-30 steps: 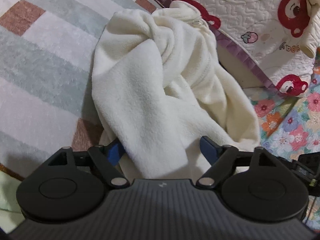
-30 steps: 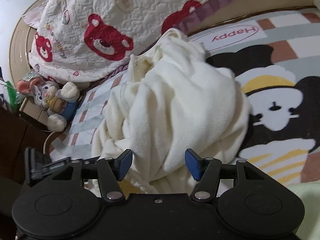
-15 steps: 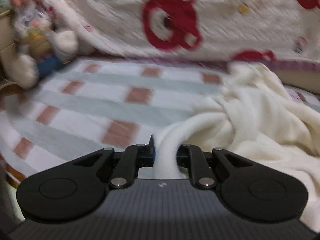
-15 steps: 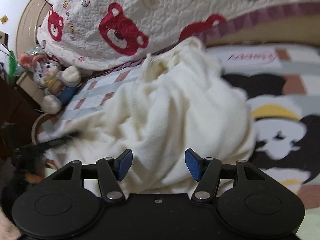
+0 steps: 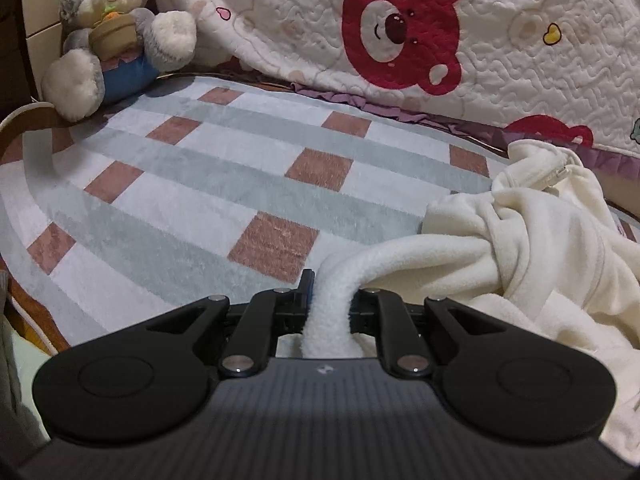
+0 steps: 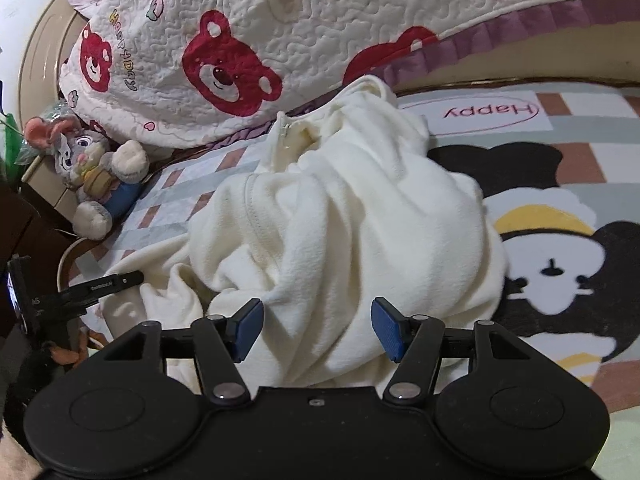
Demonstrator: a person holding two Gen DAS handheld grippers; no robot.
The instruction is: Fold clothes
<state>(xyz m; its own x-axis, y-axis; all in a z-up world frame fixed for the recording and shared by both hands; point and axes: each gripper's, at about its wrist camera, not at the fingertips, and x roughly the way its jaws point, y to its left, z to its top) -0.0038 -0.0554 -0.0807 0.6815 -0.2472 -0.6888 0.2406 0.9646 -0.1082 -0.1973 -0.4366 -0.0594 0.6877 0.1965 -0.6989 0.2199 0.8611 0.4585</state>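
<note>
My left gripper (image 5: 329, 300) had its jaws clamped on a fold of the crumpled cream fleece garment (image 6: 344, 216) on the bed; only my right view showed my right gripper (image 6: 317, 330), jaws apart, beside it

The fleece jacket (image 6: 344, 216) lies heaped on the blanket (image 5: 224, 184), in front of the quilt (image 6: 280, 32). Left of the jacket, a stuffed rabbit (image 6: 96, 176) sits at the blanket's edge, against the quilt. 1 fold of the jacket runs left into the left gripper (image 5: 329, 300); the right gripper (image 6: 318, 326) is at its near edge.
</note>
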